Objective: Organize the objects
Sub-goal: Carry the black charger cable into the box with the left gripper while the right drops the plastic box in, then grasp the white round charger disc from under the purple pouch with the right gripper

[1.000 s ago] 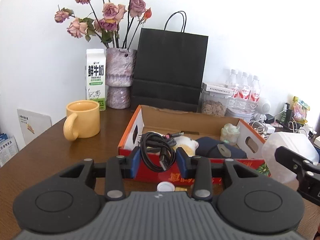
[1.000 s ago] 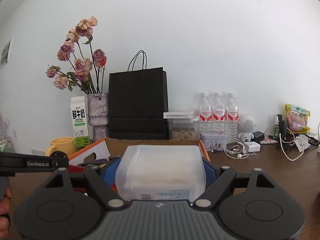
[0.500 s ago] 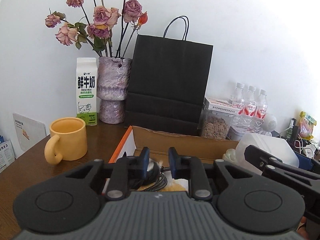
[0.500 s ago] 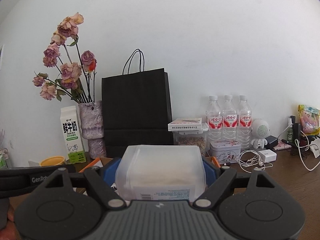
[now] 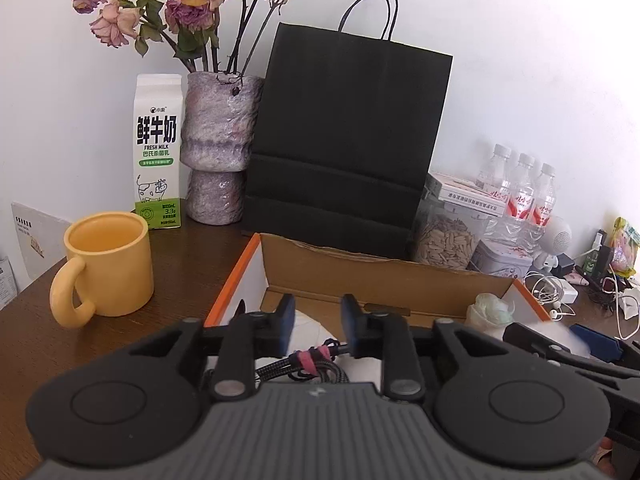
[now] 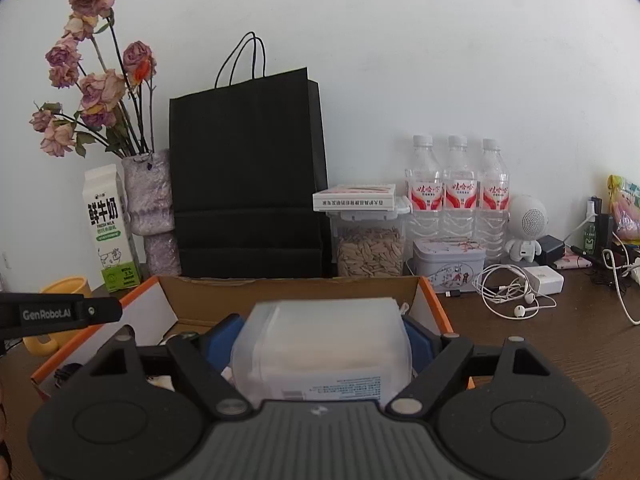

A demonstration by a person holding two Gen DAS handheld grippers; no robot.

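Translucent tub (image 6: 322,344) clamped in right hand-held gripper (image 6: 320,346) over box (image 6: 288,292); left hand-held gripper (image 5: 317,326), just reopened, releases cable (image 5: 312,362) at six o'clock. Next, lower tub.

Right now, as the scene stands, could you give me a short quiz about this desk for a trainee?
1. True or false: the right gripper grips a translucent plastic pack.
2. How many water bottles stand in a row?
3. In the right wrist view, what stands just left of the black paper bag? A) purple vase of dried roses B) yellow mug C) patterned tin

Key: 1 true; 2 three; 3 A.
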